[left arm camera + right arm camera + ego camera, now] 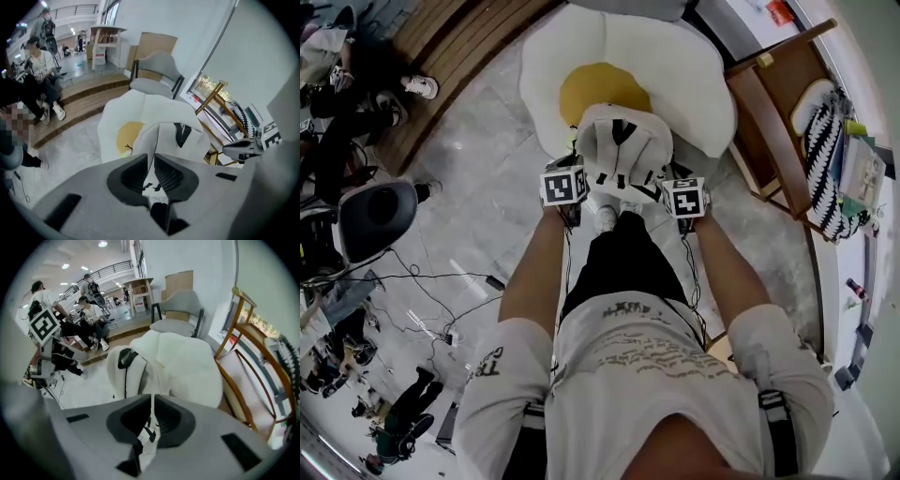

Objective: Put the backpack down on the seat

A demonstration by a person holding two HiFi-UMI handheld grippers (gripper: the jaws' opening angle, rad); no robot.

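Note:
A white backpack (623, 145) with black straps hangs upright in front of me, over the near edge of the seat. The seat (684, 84) is a big white cushion shaped like a fried egg, with a yellow yolk (602, 89). My left gripper (572, 187) is shut on thin white fabric at the pack's left side (171, 138). My right gripper (680, 195) is shut on a white strap with a black buckle (149, 430) at its right side. The pack's base is hidden behind the grippers, so I cannot tell whether it touches the seat.
A wooden chair frame (778, 122) holding a black-and-white striped cushion (825, 155) stands right of the seat. A grey chair (157, 75) is behind it. Wooden steps (75, 98) with seated people lie to the left. Cables (441, 305) and a dark round stool (375, 216) are on the floor.

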